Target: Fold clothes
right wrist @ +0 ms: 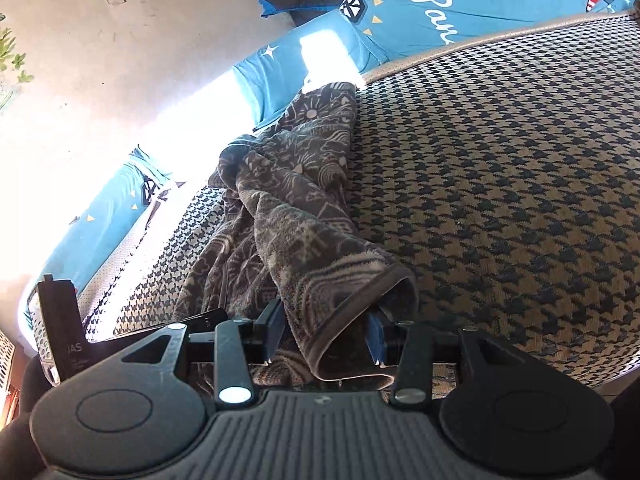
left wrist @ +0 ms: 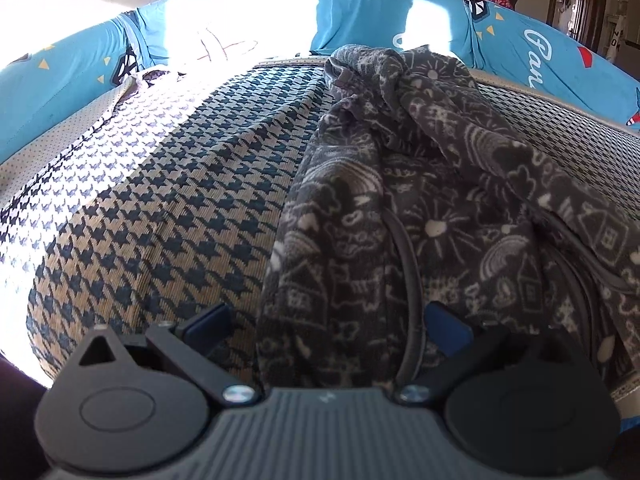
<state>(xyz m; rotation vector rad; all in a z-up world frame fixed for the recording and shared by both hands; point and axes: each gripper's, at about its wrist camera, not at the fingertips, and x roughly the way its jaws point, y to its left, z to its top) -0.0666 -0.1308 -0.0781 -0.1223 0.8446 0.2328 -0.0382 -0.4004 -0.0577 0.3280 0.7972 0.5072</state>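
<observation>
Currently, two hand-held grippers are working a grey patterned garment on a houndstooth-covered surface.

Starting at the left in the left wrist view, sunlight is washing out the blue printed sheet [left wrist: 360, 12] and part of the houndstooth cover [left wrist: 168, 208]; right of centre, the grey patterned garment [left wrist: 420, 184] is lying crumpled on that cover, bunched toward the far edge. The left gripper [left wrist: 328, 322] is standing with its jaws spread wide, the garment's near end lying between the blue fingers [left wrist: 210, 320], nothing pinched. In the right wrist view, a black device [right wrist: 60, 320] is showing at the left edge; the right gripper [right wrist: 326, 338] is clamping the garment's hemmed edge [right wrist: 352, 304], fabric trailing away toward the blue sheet.
</observation>
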